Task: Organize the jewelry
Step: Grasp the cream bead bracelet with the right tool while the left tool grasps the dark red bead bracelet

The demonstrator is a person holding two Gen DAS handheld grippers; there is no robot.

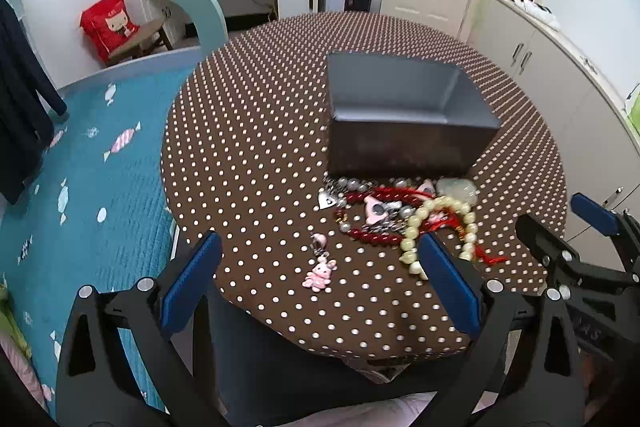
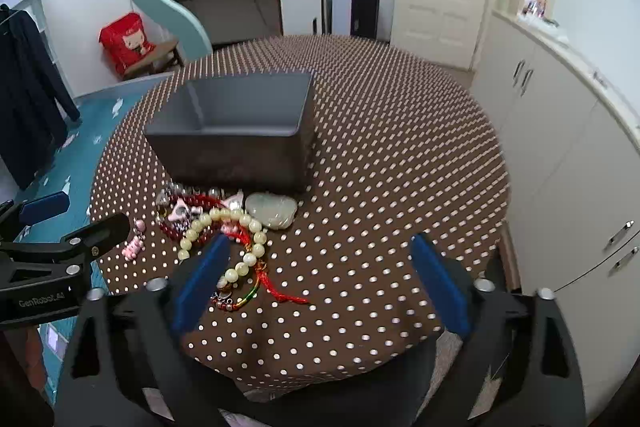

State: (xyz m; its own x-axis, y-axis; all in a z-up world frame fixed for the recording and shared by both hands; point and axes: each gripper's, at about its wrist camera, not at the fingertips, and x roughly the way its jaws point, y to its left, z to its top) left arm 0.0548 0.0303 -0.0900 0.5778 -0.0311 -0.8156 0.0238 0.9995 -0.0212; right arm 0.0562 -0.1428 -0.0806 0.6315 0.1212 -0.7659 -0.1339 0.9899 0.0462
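Right wrist: jewelry pile lies before grey box.

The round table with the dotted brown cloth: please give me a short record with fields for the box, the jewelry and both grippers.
surface: round table with brown white-dotted cloth
container: grey rectangular open box, no jewelry visible inside
jewelry: tangled pile in front of the box, with cream pearl-bead bracelet, red bead strand, pale green stone pendant
apart from pile: pink bunny charm
left gripper: open, holding nothing
right gripper: open, holding nothing
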